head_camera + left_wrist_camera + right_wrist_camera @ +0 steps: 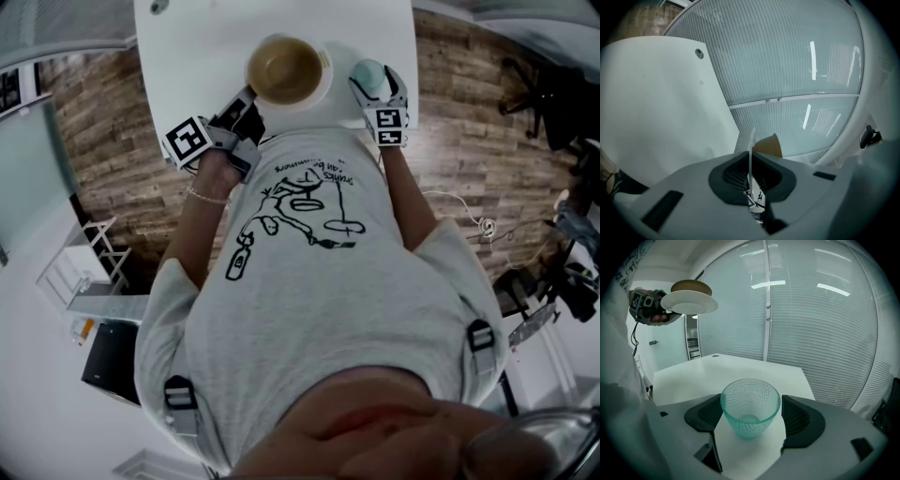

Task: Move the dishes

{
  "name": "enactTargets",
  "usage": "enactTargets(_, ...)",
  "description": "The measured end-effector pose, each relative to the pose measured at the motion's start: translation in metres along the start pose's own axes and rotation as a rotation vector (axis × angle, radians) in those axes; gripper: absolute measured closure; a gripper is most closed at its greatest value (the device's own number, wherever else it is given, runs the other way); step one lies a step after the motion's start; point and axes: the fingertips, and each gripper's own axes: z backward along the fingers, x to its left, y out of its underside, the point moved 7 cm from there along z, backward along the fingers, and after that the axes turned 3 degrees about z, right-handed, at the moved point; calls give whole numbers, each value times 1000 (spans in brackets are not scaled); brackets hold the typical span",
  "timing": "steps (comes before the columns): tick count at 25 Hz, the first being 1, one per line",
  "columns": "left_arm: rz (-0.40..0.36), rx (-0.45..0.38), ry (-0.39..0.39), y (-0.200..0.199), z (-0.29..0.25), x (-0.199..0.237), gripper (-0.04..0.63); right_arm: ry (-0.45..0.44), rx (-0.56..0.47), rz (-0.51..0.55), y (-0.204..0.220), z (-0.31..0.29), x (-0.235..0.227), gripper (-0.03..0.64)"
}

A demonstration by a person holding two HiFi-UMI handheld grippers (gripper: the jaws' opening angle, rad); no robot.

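A white plate (319, 92) carrying a brown bowl (284, 68) is held above the near edge of the white table (206, 47). My left gripper (251, 101) is shut on the plate's rim. In the left gripper view the plate (751, 150) runs edge-on between the jaws of the left gripper (751, 168), with the bowl (768, 145) behind it. My right gripper (373, 86) is shut on a green dimpled glass cup (751, 406), which sits upright between the two pads. The right gripper view also shows the raised plate (689, 302) and bowl (691, 286) at upper left.
The table (717, 371) has a cable hole (699, 53) at its far corner. Glass walls with blinds (811, 310) stand behind it. Wooden floor (103, 122) surrounds the table, with dark chairs (539, 89) at the right and a white rack (89, 262) at the left.
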Motion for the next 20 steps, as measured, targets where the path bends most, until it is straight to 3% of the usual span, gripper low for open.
enactTargets(13,11,7,12,1,-1,7,581,-2,-170,66,-82,45,-9,232)
enactTargets(20,23,14,21,3,-1,14,583,-62,-283,75,-140,70,-4,233)
